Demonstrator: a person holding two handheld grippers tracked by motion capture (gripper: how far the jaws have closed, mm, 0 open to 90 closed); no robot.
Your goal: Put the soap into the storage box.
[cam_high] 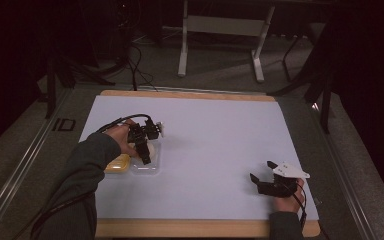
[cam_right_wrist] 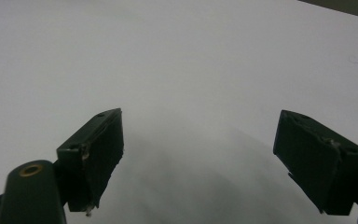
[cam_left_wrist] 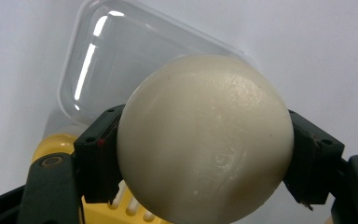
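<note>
A cream-white egg [cam_left_wrist: 205, 140] sits clamped between the two black jaws of my left gripper [cam_left_wrist: 205, 158], held above a clear plastic tray [cam_left_wrist: 121, 60]. A yellow egg holder [cam_left_wrist: 58, 144] lies just under the jaws at the lower left. From above, the left gripper [cam_high: 144, 152] hangs over the clear tray [cam_high: 152, 167] with the yellow holder [cam_high: 117, 164] beside it. My right gripper [cam_high: 261, 172] rests at the table's near right, jaws wide apart; in its own view the right gripper [cam_right_wrist: 200, 163] has only bare white mat [cam_right_wrist: 177, 60] between them.
A white mat [cam_high: 205, 140] covers a wood-edged table [cam_high: 190, 227]. Beyond the far edge stand a white table frame [cam_high: 220, 30] and cables on a dark floor. Broad bare mat lies between the two grippers.
</note>
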